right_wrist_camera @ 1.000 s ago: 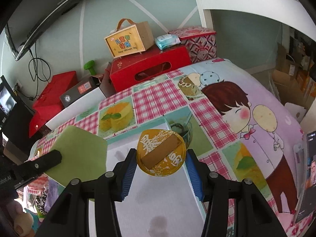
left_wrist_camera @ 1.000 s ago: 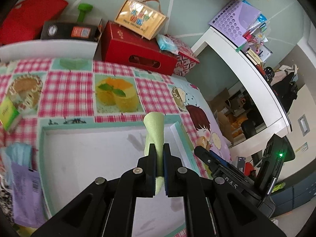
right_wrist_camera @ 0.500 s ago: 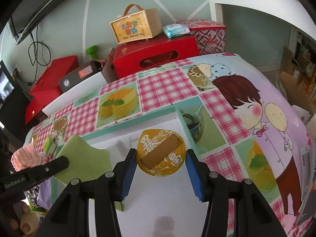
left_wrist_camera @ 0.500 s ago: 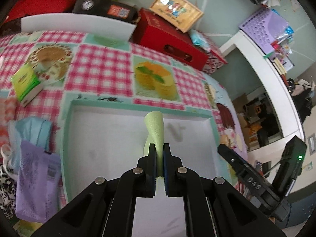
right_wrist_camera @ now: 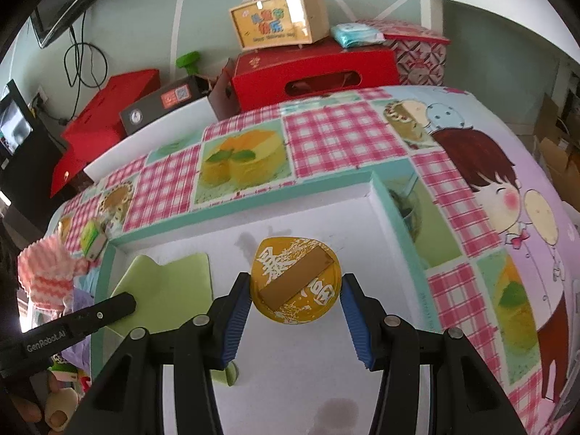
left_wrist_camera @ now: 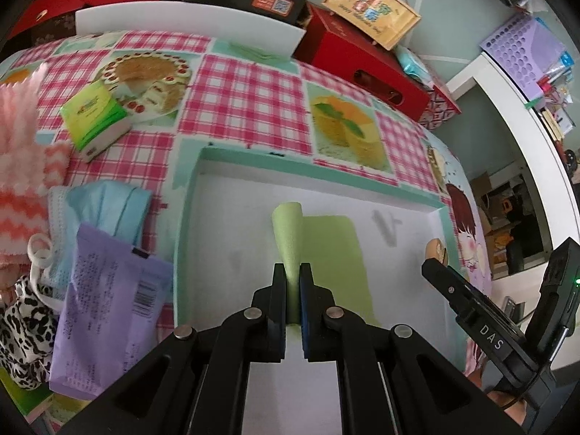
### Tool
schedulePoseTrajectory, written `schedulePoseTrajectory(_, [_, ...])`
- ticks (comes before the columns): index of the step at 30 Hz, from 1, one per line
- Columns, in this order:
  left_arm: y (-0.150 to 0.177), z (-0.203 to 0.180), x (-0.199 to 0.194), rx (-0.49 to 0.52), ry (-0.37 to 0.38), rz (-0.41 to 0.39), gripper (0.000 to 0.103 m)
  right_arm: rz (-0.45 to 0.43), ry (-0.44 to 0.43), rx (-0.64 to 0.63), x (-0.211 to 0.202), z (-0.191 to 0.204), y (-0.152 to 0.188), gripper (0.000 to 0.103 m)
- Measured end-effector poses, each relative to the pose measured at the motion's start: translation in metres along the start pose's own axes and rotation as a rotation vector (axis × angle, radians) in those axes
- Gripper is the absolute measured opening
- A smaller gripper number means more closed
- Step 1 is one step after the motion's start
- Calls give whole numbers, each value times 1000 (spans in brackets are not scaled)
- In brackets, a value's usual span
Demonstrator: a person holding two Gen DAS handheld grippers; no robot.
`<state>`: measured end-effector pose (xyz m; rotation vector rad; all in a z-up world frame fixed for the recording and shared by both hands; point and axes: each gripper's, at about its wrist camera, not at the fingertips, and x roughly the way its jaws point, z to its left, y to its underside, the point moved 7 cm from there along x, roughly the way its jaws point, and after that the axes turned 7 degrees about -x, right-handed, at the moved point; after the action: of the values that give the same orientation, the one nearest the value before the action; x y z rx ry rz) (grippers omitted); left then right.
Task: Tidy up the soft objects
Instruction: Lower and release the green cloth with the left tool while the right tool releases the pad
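Note:
My left gripper (left_wrist_camera: 293,272) is shut on a thin light-green soft sheet (left_wrist_camera: 333,253). One edge of the sheet stands up between the fingers; the rest lies flat on the white floor of a teal-rimmed tray (left_wrist_camera: 188,217). The right wrist view shows the sheet (right_wrist_camera: 170,290) lying in the tray's left part (right_wrist_camera: 384,199), with the left gripper's finger over it. My right gripper (right_wrist_camera: 295,290) is shut on a round yellow package (right_wrist_camera: 295,284) with white characters and a brown strip, held over the tray's middle.
Left of the tray lie a purple packet (left_wrist_camera: 105,301), a blue mask pack (left_wrist_camera: 108,206), a green tissue pack (left_wrist_camera: 96,119), a pink-and-white fluffy cloth (left_wrist_camera: 18,145) and a spotted fabric (left_wrist_camera: 21,333). Red boxes (right_wrist_camera: 311,72) and a gift box (right_wrist_camera: 279,18) stand behind the table.
The left gripper has lowered the green sheet, which now lies mostly flat on the tray floor. The right gripper with the yellow package has come lower over the tray.

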<state>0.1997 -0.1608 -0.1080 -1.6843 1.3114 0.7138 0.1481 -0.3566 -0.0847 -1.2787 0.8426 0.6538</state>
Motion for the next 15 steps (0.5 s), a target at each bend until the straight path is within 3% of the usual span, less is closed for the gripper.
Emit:
schedulePoseTrajectory(8, [3,11,5,8,-86,0,6,46,0,-12,10,4,6,53])
schedulePoseTrajectory(15, [3,11,7,15,-114,0,6,68,7,-2,12,1,10,53])
